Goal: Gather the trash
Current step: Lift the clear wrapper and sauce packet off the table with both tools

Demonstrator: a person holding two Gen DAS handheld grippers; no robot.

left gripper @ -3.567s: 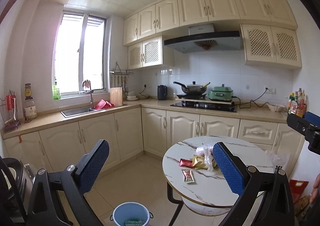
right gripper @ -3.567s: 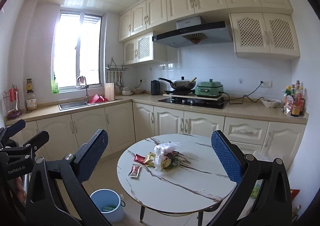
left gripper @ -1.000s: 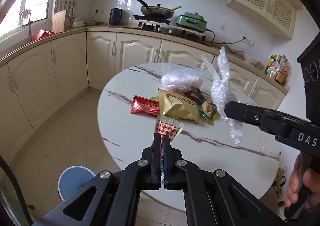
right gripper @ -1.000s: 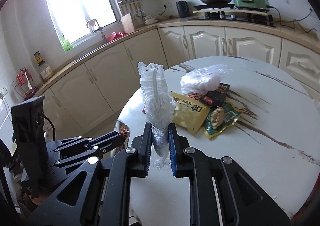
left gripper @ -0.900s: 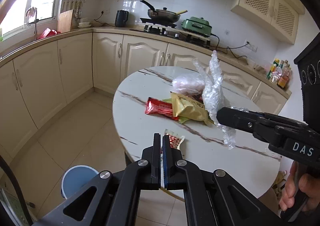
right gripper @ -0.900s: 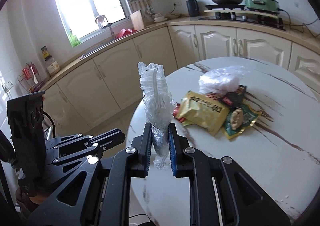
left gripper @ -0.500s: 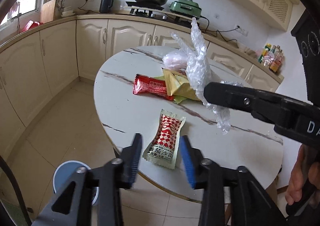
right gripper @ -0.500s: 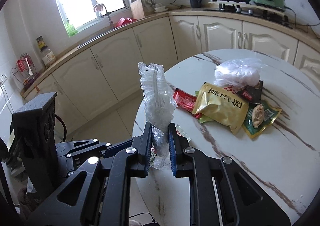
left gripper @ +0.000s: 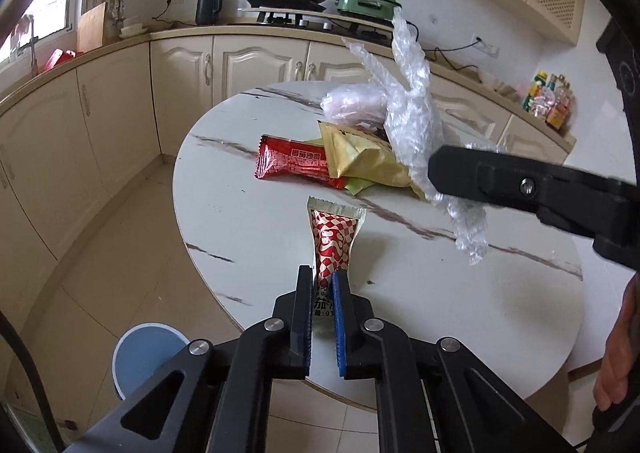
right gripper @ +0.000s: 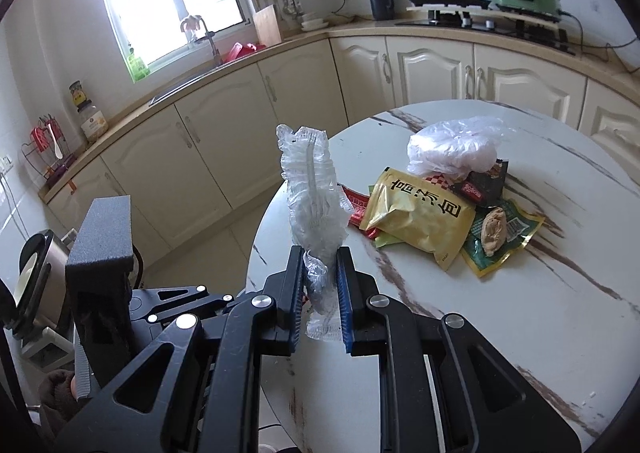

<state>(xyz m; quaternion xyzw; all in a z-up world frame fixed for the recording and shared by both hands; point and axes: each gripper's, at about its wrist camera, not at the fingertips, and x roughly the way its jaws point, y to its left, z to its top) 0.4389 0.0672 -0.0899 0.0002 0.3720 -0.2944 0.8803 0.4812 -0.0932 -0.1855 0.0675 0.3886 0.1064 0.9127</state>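
left gripper [left gripper: 322, 279] clamped on the checkered sachet [left gripper: 334, 237] at the table [left gripper: 248, 237] edge. right gripper [right gripper: 318, 253] pinches crumpled clear plastic [right gripper: 314, 197]. risk: shallow grip on the sachet's end, could slip before reaching the blue bin [left gripper: 144, 353] below.

We see a red-and-white checkered sachet [left gripper: 334, 241] lying lengthwise at the near edge of the round marble table [left gripper: 248, 229], its near end pinched between blue pads. A crumpled clear plastic wrapper [right gripper: 314, 209] stands upright, clamped at its lower end. Farther back on the table lie a red snack packet [left gripper: 294, 163], a yellow pouch [right gripper: 420, 213] overlapping it, a green packet [right gripper: 504, 233], a dark wrapper [right gripper: 486, 183] and a bunched clear bag [right gripper: 454, 151]. A blue bin [left gripper: 146, 353] stands on the floor beside the table.
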